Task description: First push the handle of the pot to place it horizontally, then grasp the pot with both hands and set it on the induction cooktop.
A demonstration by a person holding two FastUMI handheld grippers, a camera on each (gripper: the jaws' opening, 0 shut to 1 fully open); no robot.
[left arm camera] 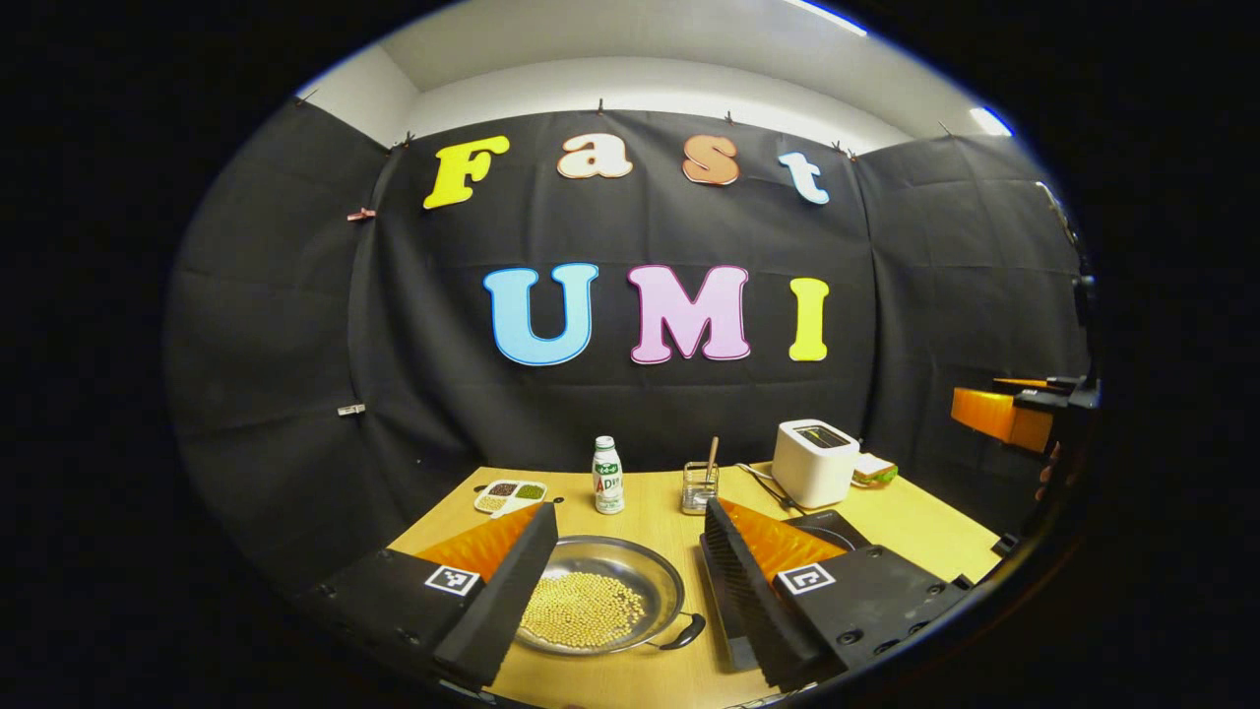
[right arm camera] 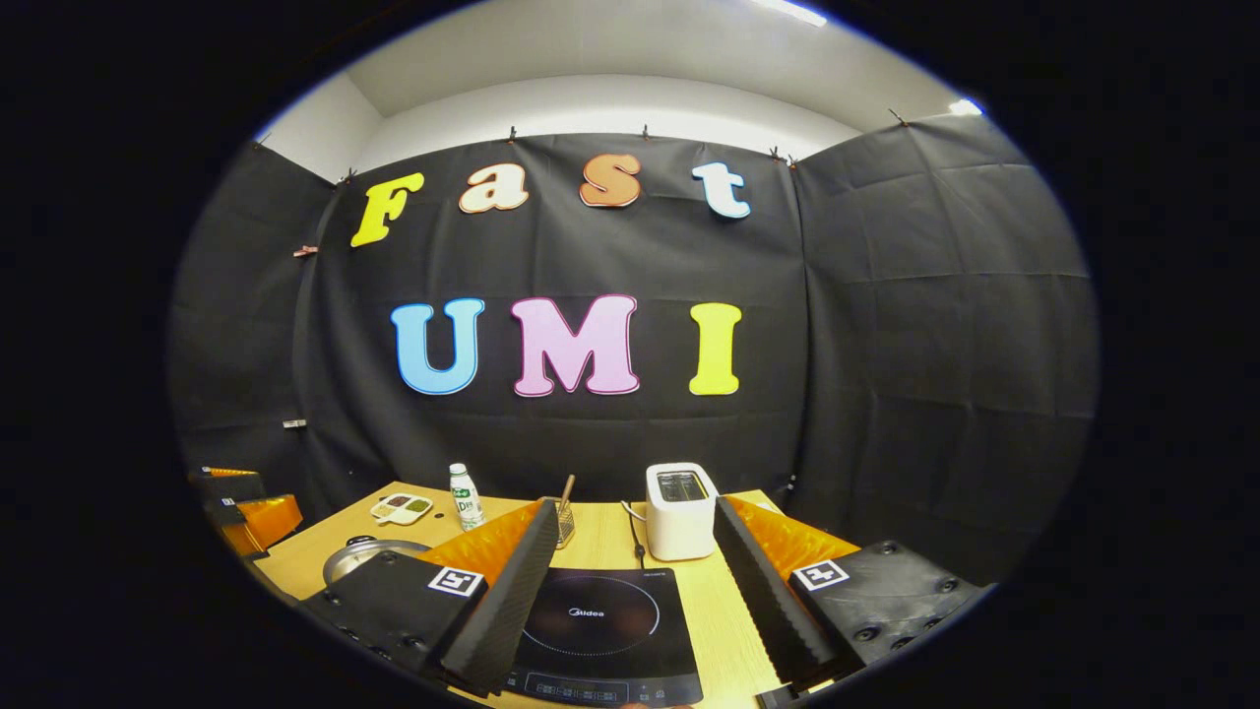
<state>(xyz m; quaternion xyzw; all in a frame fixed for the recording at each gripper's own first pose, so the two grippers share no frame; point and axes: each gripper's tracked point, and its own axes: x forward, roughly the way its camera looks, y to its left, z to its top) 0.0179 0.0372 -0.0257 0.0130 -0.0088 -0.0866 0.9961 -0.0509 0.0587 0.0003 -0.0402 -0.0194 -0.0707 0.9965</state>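
Note:
A steel pot (left arm camera: 630, 571) holding yellow beans sits on the wooden table (left arm camera: 650, 679), low in the left gripper view. Its black handle (left arm camera: 684, 635) sticks out at the pot's near right. My left gripper (left arm camera: 630, 581) hovers open above it, one finger over the pot's left rim. The black induction cooktop (right arm camera: 600, 630) lies directly under my open right gripper (right arm camera: 640, 591), with nothing between the fingers. The pot's rim (right arm camera: 359, 553) also peeks out left of the cooktop, with the left gripper (right arm camera: 246, 512) beyond it. A corner of the cooktop (left arm camera: 832, 532) lies right of the pot.
A white toaster (right arm camera: 679, 512) with its cord stands behind the cooktop. A small bottle (left arm camera: 608, 478), a glass holder with a stick (left arm camera: 701, 484) and a divided dish of beans (left arm camera: 510, 495) line the table's back. A sandwich (left arm camera: 874, 471) lies by the toaster.

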